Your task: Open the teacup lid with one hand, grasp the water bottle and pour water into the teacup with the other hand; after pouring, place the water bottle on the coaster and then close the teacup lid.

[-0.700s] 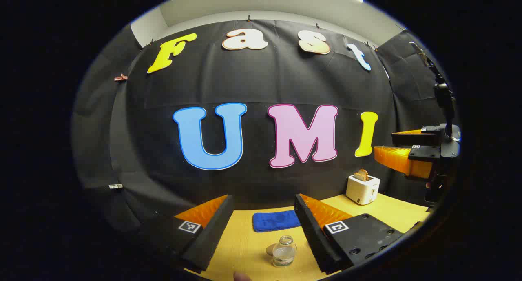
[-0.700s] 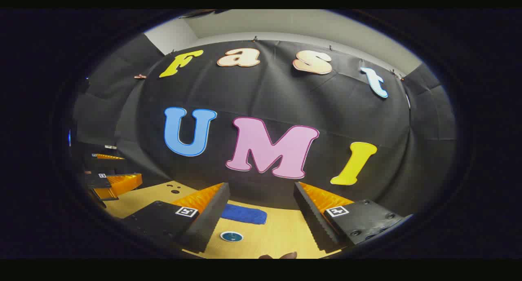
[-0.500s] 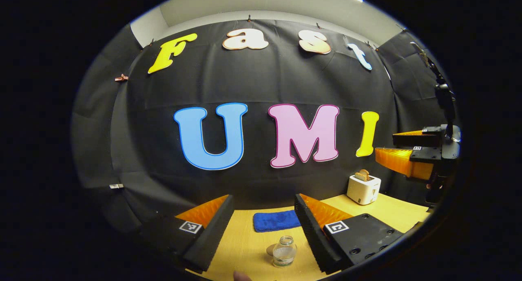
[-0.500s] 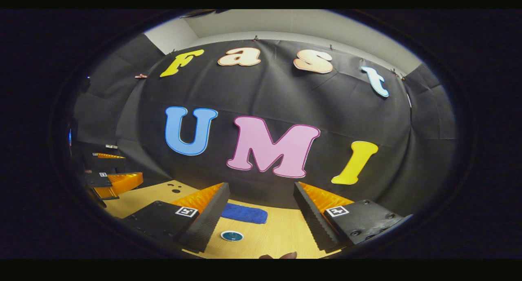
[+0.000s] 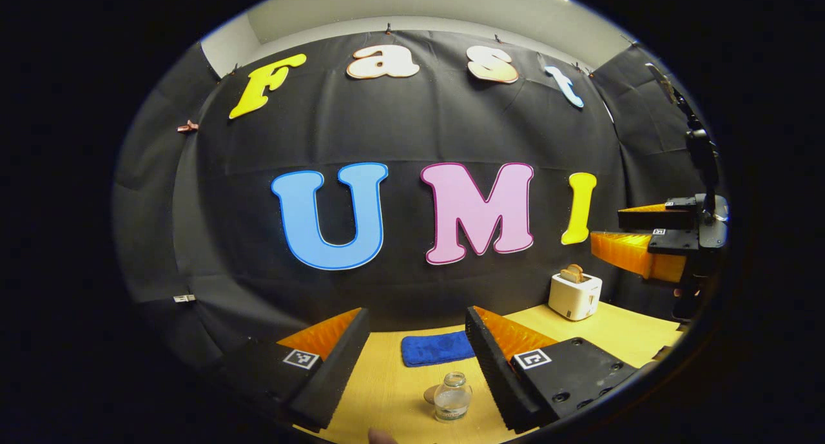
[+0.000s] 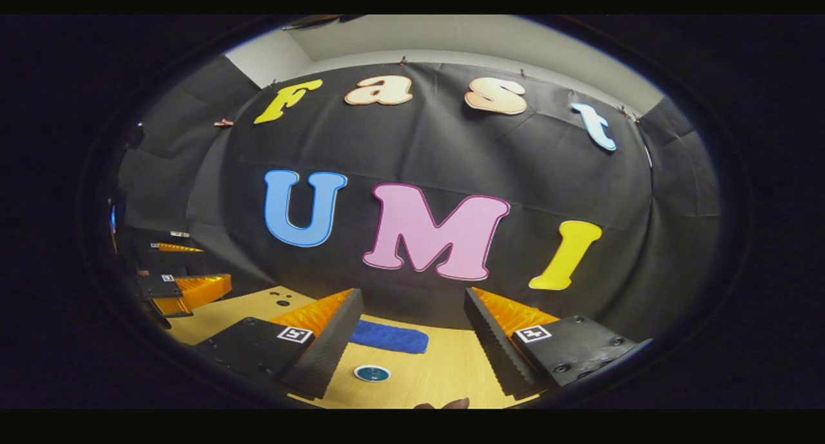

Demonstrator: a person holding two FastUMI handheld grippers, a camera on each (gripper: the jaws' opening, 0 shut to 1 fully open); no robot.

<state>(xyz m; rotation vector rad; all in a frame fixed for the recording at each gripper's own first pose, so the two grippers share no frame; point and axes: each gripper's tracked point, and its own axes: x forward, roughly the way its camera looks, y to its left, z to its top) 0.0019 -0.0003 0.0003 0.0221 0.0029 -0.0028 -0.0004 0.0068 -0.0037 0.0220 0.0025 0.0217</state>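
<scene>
**Both grippers high and empty above the table, nothing yet taken up**

Left gripper view: the left gripper point(image 5: 417, 366) hangs above the wooden table point(image 5: 619, 334) with its jaws spread wide and nothing between them. Below the gap, near the camera, stands a small clear glass water bottle point(image 5: 451, 397), upright, with no cap that I can make out and a little water in the bottom. A flat brownish disc point(image 5: 430, 394) lies just beside it on the left, touching or nearly so; whether it is a lid or a coaster I cannot tell. Farther off lies a blue cloth point(image 5: 438, 348), and at the far right a white toaster point(image 5: 575, 294) with bread in its slot. The right gripper point(image 5: 635, 234) shows at the right edge, well above the table, fingers apart and empty.

Right gripper view: the right gripper point(image 6: 412, 347) is likewise wide open and holds nothing. Under the gap sits a small round blue-green coaster point(image 6: 372, 373), flat on the table, with the blue cloth beyond it. The left gripper point(image 6: 184, 270) shows at the far left, open. A dark rounded shape at the very bottom edge is too cut off to name; I cannot pick out the teacup for certain.

Handling, as a judgement: the bottle is rigid, smooth glass, likely slippery and breakable, light with so little water. The straight body below the shoulder looks the safest hold, squeezed firmly from both sides and kept upright until over the cup.
</scene>
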